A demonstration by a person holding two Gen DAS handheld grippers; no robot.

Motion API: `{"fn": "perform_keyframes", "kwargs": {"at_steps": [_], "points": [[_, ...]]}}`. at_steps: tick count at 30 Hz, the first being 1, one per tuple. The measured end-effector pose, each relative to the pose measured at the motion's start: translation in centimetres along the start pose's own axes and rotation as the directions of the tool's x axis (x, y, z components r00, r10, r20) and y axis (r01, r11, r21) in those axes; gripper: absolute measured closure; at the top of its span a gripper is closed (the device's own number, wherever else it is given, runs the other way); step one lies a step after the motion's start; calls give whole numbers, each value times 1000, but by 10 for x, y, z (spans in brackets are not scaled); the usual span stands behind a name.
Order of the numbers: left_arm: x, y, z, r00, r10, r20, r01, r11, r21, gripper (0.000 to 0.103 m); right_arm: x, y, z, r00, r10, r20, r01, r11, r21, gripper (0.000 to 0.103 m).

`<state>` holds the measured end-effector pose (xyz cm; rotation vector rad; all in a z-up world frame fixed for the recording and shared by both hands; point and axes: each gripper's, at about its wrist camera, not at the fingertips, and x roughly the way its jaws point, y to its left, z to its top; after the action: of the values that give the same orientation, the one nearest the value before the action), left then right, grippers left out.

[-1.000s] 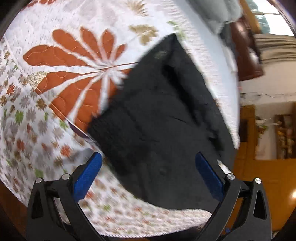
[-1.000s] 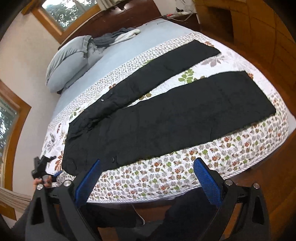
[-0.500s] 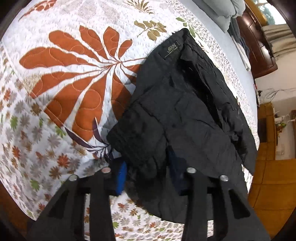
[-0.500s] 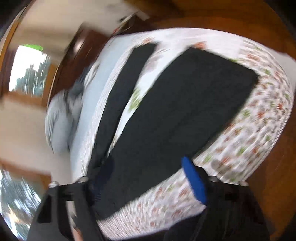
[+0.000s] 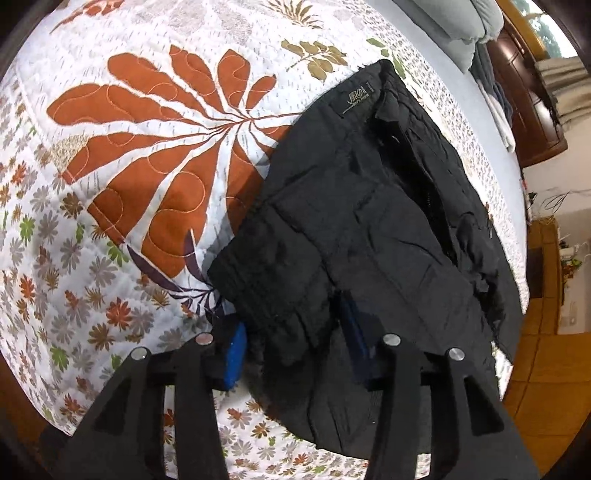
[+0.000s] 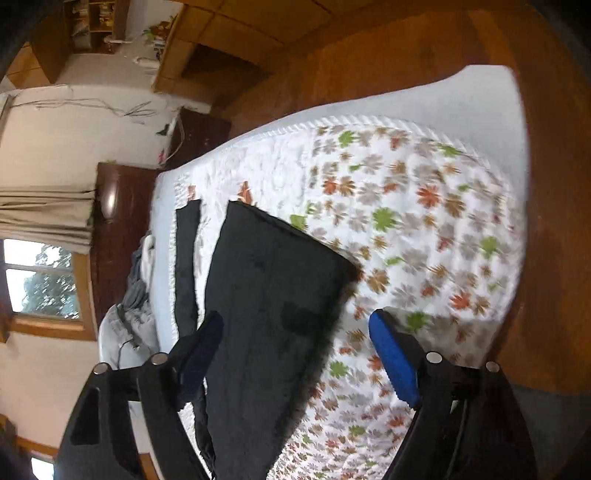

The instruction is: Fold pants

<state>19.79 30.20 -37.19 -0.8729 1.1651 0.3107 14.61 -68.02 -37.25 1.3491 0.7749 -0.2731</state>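
Gripping the waist end of the black pants (image 5: 369,229), my left gripper (image 5: 295,343) has its blue-padded fingers (image 5: 233,350) drawn close together with a bunched fold of the dark cloth pinched between them, at the near edge of the flowered quilt (image 5: 110,258) that covers the bed. Seen from the left wrist, the waistband lies crumpled, its small woven label (image 5: 355,99) facing up near the far corner, and the cloth overlaps part of a large orange leaf print (image 5: 159,155) stitched into the quilt. A pale blue pillow (image 5: 476,22) sits at the far top. Through the right wrist camera, my right gripper (image 6: 295,362) hangs with its fingers set wide apart, nothing held between them; the hem end of the nearer pant leg (image 6: 273,317) lies flat on the quilt between the two pads in this view, though I cannot tell whether either pad touches the cloth. The other leg (image 6: 186,266) runs as a narrow dark strip beside it, a band of white quilt showing between the two. Beyond the bed stand a dark wooden headboard (image 6: 118,221), a curtain (image 6: 44,214) and a window (image 6: 40,284).
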Motion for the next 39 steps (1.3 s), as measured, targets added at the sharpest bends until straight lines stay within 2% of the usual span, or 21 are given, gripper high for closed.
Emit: {"fn": "perform_keyframes", "kwargs": {"at_steps": [3,5,6,7,8,12,17,20,23,24,26,27,28,29,30,31,32,34,36,39], "points": [[-3,-2,-1,1000,15,4,-15,1000,-8,63,19,2,14,997,70,-19,-70,997,22,23],[-5,-3,-2,1000,12,10,-12,1000,-10,70,27,3,19,997,72,-26,-72,997,14,31],[-6,-3,-3,1000,10,13,-10,1000,-15,76,31,4,20,997,74,-38,-73,997,15,54],[-8,-3,-4,1000,8,20,-8,1000,-21,79,34,8,17,996,78,-45,-77,997,22,89],[-11,-5,-6,999,16,32,-15,1000,-27,80,34,8,16,994,99,-53,-97,995,35,93],[-34,0,-7,996,14,85,-9,998,-63,83,20,23,0,993,108,-53,-110,994,-24,93],[-57,42,-6,992,53,113,-37,990,-138,84,24,38,-28,989,72,-128,-84,992,-90,93],[-58,70,-6,990,96,106,-79,985,-156,83,43,35,-46,984,-15,-176,-8,991,-131,93],[-56,75,-6,990,88,109,-70,985,-155,81,57,25,-50,980,-68,-187,45,991,-122,93],[-55,73,-6,990,92,107,-76,986,-148,77,56,23,-51,980,-70,-187,48,992,-118,93],[-58,71,-3,992,86,94,-73,989,-132,72,53,36,-50,978,-91,-187,62,986,-154,86],[-64,70,-1,992,99,78,-89,989,-117,64,51,41,-46,977,-98,-192,67,984,-165,69],[-68,64,3,990,121,78,-112,988,-106,51,45,46,-43,975,-103,-197,68,982,-175,47],[-77,60,8,983,159,87,-152,985,-86,41,38,53,-40,975,-118,-186,82,978,-193,42],[-93,55,17,972,192,135,-187,981,-49,29,27,61,-35,975,-158,-154,120,966,-230,41],[-104,50,26,966,192,174,-192,981,-17,24,20,68,-28,973,-192,-131,152,952,-266,41],[-114,43,42,963,178,200,-188,982,29,22,12,76,-22,969,-220,-109,179,938,-297,41],[-122,28,75,968,137,212,-159,983,92,11,3,98,-13,962,-262,-74,218,903,-372,41],[-120,6,117,977,74,199,-108,980,165,10,10,127,-9,961,-263,-86,202,880,-431,41],[-94,-31,178,991,15,134,-51,962,267,8,39,170,-13,961,-251,-117,163,854,-493,29]]}}
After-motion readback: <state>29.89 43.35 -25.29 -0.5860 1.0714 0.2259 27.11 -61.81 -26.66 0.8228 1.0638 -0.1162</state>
